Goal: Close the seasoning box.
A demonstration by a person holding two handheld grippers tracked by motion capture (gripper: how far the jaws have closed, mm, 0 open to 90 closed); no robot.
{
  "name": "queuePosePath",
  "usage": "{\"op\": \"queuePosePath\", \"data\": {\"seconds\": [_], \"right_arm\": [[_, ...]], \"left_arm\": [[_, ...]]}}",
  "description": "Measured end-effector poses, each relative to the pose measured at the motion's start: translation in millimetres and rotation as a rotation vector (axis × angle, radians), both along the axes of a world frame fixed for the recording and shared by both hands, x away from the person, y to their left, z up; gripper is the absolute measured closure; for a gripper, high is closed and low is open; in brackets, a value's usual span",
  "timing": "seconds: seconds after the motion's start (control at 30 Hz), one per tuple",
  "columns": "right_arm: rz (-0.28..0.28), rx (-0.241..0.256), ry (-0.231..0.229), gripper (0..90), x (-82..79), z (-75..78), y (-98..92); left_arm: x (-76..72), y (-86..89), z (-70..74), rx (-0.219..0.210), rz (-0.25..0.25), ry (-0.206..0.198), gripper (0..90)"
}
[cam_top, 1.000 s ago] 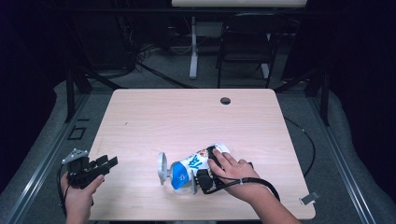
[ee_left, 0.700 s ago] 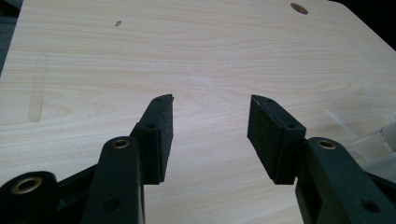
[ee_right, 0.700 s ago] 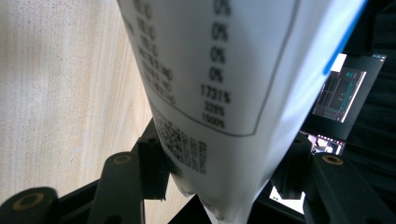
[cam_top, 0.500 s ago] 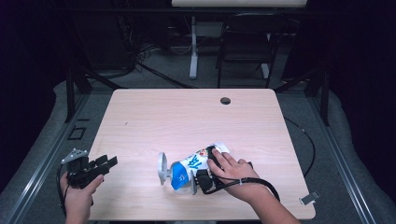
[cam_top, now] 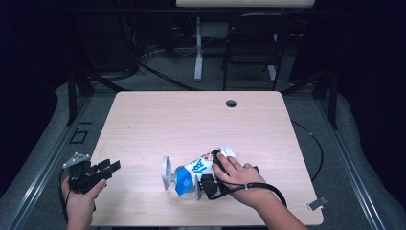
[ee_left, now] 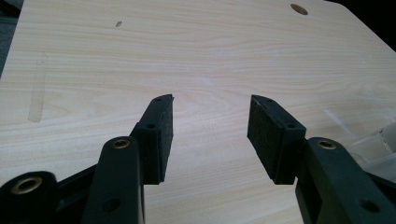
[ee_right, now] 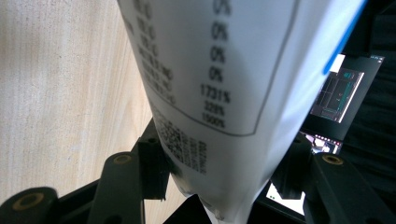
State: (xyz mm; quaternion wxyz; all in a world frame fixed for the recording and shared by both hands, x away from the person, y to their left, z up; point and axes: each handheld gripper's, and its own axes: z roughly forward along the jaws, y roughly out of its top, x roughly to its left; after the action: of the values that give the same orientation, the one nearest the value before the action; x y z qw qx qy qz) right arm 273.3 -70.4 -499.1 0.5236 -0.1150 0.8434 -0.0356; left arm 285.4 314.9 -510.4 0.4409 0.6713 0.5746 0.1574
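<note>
A white pouch with blue and red print (cam_top: 198, 168) lies tilted on the wooden table (cam_top: 191, 120) near its front edge. My right gripper (cam_top: 205, 185) is shut on its lower end, with the person's hand over the pouch. In the right gripper view the pouch's printed label (ee_right: 205, 70) sits between the jaws of the right gripper (ee_right: 224, 161). A clear plastic piece (cam_top: 165, 172) sits at the pouch's left end. My left gripper (cam_top: 107, 170) is held open at the table's front left corner, and the left gripper (ee_left: 210, 130) has only bare wood between its pads.
A dark cable hole (cam_top: 231, 103) marks the table's far edge. A cable (cam_top: 268, 189) trails from the right gripper. The clear plastic (ee_left: 373, 142) shows at the right edge of the left gripper view. A chair (cam_top: 253, 43) stands on the floor beyond the table.
</note>
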Motion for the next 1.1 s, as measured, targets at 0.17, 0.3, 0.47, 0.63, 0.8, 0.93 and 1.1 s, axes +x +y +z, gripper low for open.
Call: {"op": "queuePosePath", "data": {"seconds": [0.17, 0.3, 0.47, 0.63, 0.8, 0.93, 1.1], "right_arm": [[0.001, -0.002, -0.001, 48.6, -0.1, 0.0, 0.3], [0.002, -0.003, -0.001, 48.6, 0.0, 0.1, 0.3], [0.004, -0.008, -0.002, 48.5, 0.0, 0.3, 0.6], [0.008, -0.015, -0.004, 48.6, 0.0, 0.7, 0.9], [0.005, -0.031, -0.008, 48.5, -0.5, 1.9, 1.5], [0.010, -0.027, -0.007, 48.6, -0.3, 1.6, 1.3], [0.015, -0.026, -0.005, 48.6, 0.0, 1.4, 1.2]], "left_arm": [[0.2, 0.0, -0.5, 0.000, 0.002, -0.001, 51.3], [0.3, 0.0, -0.6, 0.000, 0.004, -0.002, 51.3], [0.3, 0.5, -0.7, 0.002, 0.005, -0.001, 51.3], [0.3, 0.8, -0.9, 0.001, 0.005, 0.001, 51.3], [0.3, 0.9, -1.0, 0.001, 0.005, 0.001, 51.3], [0.4, 0.9, -1.1, 0.000, 0.006, 0.001, 51.3], [0.5, 1.3, -1.2, 0.002, 0.005, 0.001, 51.3]]}}
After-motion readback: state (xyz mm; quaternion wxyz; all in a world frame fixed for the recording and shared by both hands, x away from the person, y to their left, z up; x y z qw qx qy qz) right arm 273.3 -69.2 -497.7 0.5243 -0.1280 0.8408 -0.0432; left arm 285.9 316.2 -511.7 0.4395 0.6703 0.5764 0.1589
